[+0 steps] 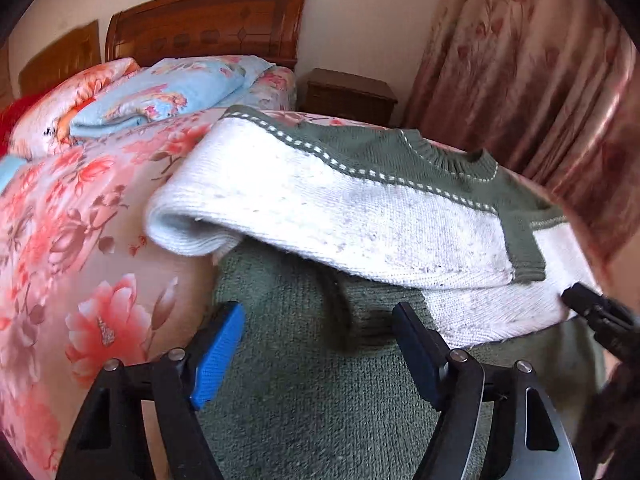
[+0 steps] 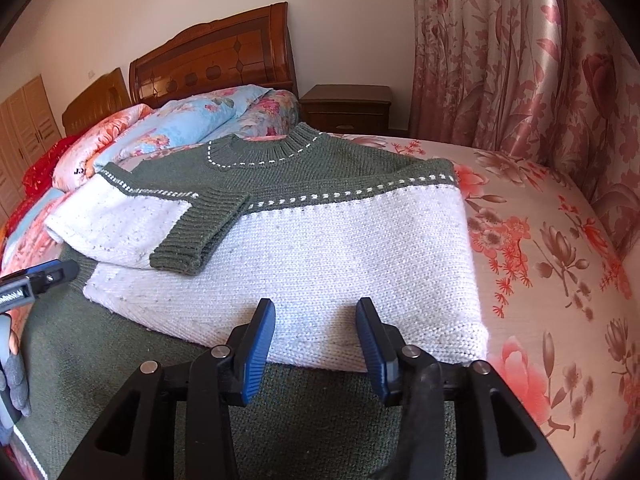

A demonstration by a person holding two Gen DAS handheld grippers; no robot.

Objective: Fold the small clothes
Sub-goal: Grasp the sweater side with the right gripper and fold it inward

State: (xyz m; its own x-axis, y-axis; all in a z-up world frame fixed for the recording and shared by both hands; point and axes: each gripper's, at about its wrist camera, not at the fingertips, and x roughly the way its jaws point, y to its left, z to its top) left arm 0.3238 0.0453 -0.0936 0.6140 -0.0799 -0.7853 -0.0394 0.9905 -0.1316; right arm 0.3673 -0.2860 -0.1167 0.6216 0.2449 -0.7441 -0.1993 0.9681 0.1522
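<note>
Blue ribbed pads [image 2: 256, 350], chunky white-and-green knitted sweater [image 2: 320, 248], floral bedspread [image 2: 560, 260].

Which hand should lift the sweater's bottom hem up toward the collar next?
Probably the left. Its gripper hangs open over the green lower part of the sweater, while the right gripper sits over the white folded side.

**Open jaws over a green and white sweater**

The left gripper [image 1: 318, 334] hangs over the sweater [image 1: 340, 208], its blue pads [image 1: 218, 354] spread wide with nothing between them. Beneath lies green knit. Beyond it a white sleeve is folded across the body, its green cuff [image 1: 524, 252] to the right. The right gripper [image 1: 596, 312] pokes in at the right edge. The sweater lies on a floral bedspread [image 1: 80, 240], with a curtain [image 1: 520, 60] behind.
</note>
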